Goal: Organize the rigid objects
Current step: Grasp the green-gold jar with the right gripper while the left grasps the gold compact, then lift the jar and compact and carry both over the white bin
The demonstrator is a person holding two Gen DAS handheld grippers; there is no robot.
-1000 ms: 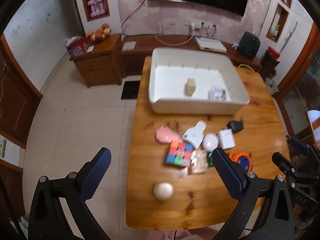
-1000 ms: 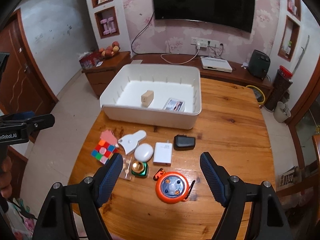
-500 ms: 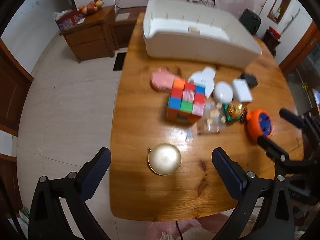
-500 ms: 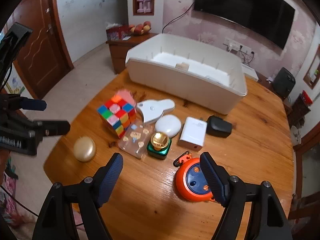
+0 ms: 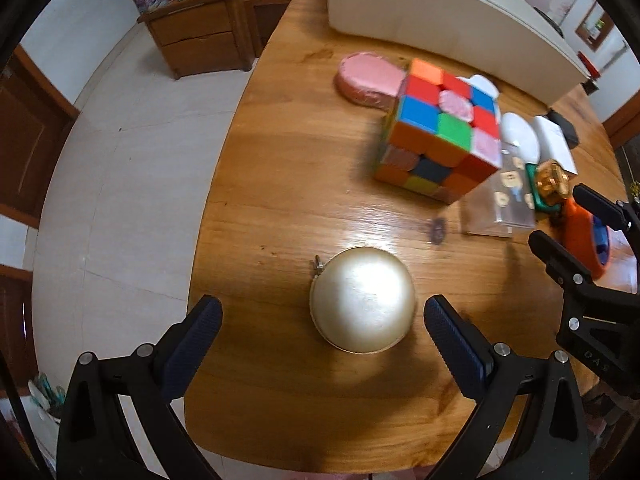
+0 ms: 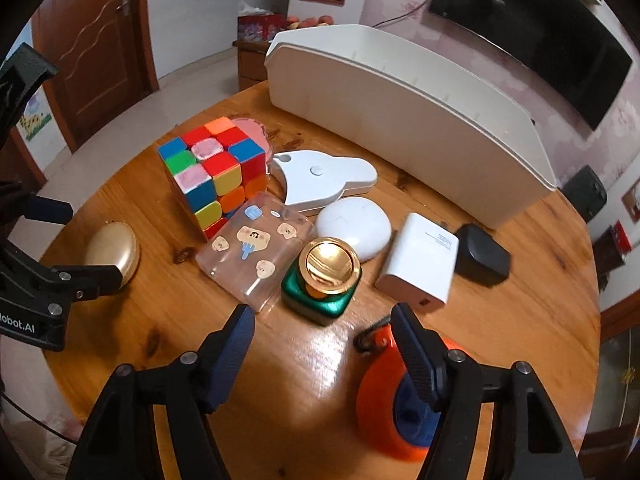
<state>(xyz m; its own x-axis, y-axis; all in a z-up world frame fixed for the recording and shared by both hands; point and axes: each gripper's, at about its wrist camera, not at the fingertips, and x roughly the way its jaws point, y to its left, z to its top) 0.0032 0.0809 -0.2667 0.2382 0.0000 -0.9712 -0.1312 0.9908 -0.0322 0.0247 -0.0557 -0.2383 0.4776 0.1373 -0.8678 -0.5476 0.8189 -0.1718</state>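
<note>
A round gold case lies near the table's front left edge; it also shows in the right wrist view. My left gripper is open and low, its jaws on either side of the case, not touching. My right gripper is open, just in front of a green jar with a gold lid, with an orange tape measure under its right finger. A colour cube, clear phone case, white gadgets and a white bin lie beyond.
A pink case sits behind the cube. A white charger and black adapter lie right of the jar. The table edge drops to tiled floor on the left. A wooden cabinet stands beyond.
Both grippers have dropped lower and moved forward. The left has closed in around the gold case; the right has come close to the green jar.
</note>
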